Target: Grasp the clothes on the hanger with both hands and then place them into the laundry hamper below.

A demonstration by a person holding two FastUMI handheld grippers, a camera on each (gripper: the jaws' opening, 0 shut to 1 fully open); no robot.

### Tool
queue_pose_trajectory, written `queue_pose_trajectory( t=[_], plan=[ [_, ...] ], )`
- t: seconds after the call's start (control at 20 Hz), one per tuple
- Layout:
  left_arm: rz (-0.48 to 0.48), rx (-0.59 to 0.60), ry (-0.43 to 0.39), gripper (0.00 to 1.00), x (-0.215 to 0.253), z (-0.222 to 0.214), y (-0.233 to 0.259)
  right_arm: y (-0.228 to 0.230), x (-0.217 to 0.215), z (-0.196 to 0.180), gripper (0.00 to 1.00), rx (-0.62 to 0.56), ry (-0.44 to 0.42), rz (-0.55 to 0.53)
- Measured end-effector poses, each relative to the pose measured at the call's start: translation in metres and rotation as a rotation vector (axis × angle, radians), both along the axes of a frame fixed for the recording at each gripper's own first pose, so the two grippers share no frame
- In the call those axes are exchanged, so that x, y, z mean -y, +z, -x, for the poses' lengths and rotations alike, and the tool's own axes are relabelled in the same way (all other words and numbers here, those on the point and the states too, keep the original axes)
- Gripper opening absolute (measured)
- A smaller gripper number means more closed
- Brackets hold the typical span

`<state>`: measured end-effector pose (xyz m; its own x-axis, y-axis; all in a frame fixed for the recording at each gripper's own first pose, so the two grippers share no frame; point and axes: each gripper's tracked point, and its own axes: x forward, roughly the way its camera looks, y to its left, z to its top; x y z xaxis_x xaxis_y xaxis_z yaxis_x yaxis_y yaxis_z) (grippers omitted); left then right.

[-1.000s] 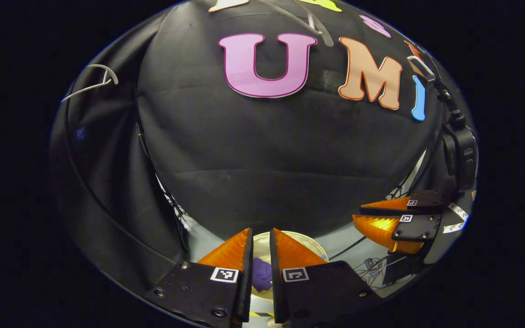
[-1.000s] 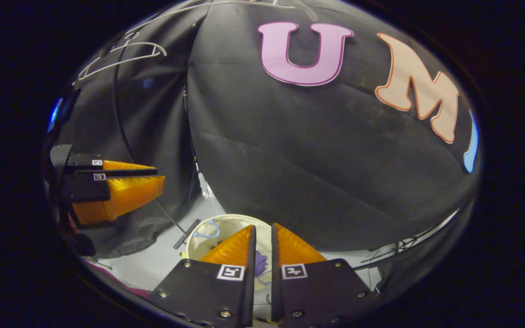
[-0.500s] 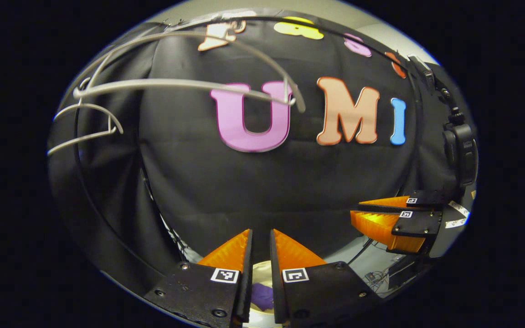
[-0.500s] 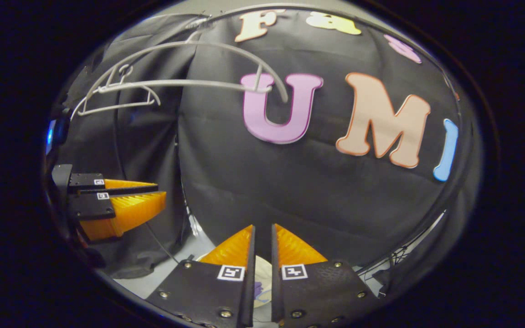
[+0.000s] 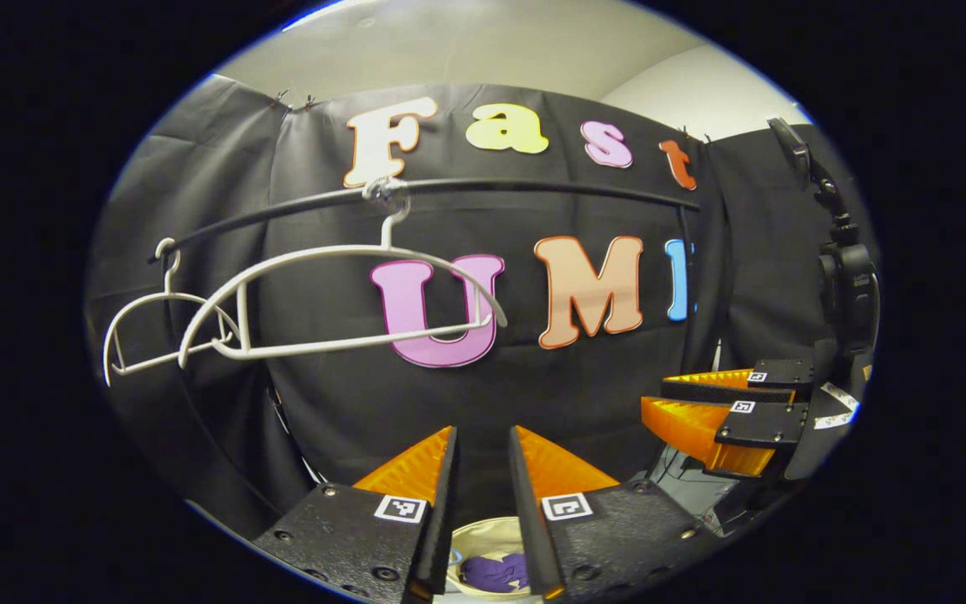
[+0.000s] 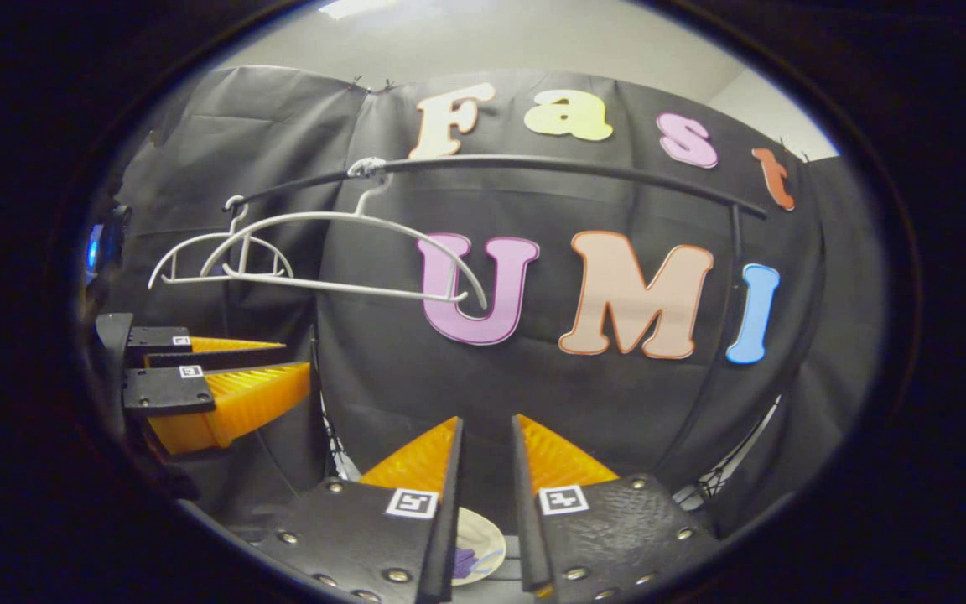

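Note:
Two bare white hangers hang on a black rail (image 5: 533,186): a large hanger (image 5: 349,344) and a smaller hanger (image 5: 156,299) to its left. Both show in the right gripper view too, the large hanger (image 6: 340,288) and the smaller one (image 6: 189,243). Far below, a cream hamper (image 5: 491,527) holds purple clothes (image 5: 495,572); the hamper (image 6: 485,537) with the clothes (image 6: 466,560) sits between my right fingers. My left gripper (image 5: 481,432) is open by a narrow gap and holds nothing. My right gripper (image 6: 485,421) is the same. Each appears beside the other: the right gripper (image 5: 652,394), the left gripper (image 6: 298,356).
The rail (image 6: 575,168) spans the black cloth wall at about hanger height. A dark camera on a stand (image 5: 848,289) rises at the right, behind the right gripper. Cables lie on the pale floor near the wall's foot.
Both grippers have tilted and risen from the hamper toward the rail, so the hangers have come into full view. The gap between each pair of fingers has widened slightly.

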<state>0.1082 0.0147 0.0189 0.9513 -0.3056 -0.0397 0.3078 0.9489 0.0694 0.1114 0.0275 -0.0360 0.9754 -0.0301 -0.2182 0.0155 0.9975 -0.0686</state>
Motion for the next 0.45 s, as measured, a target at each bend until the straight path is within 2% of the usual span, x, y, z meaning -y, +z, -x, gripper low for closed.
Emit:
queue_pose_trajectory(
  t=[0.05, 0.1, 0.15, 0.2, 0.3, 0.4, 0.45],
  plan=[
    [0.003, 0.009, -0.011, 0.44, 0.002, 0.005, 0.005, 0.009, 0.001, 0.009, 0.33, 0.015, -0.008, -0.001],
    [0.007, 0.011, -0.017, 0.48, 0.004, 0.011, 0.009, 0.017, 0.004, 0.017, 0.34, 0.028, -0.017, -0.002],
    [0.018, 0.015, -0.024, 0.55, 0.009, 0.015, 0.012, 0.023, 0.005, 0.023, 0.47, 0.042, -0.027, -0.006],
    [0.029, 0.014, -0.031, 0.59, 0.011, 0.019, 0.014, 0.030, 0.009, 0.027, 0.46, 0.053, -0.035, -0.009],
    [0.050, 0.015, -0.035, 0.79, 0.014, 0.027, 0.017, 0.041, 0.015, 0.038, 0.70, 0.080, -0.054, -0.009],
    [0.066, 0.026, -0.028, 0.99, 0.017, 0.034, 0.025, 0.049, 0.024, 0.046, 0.88, 0.099, -0.065, -0.003],
    [0.065, 0.028, -0.027, 0.97, 0.018, 0.038, 0.027, 0.054, 0.029, 0.052, 0.97, 0.106, -0.076, 0.000]
  ],
)
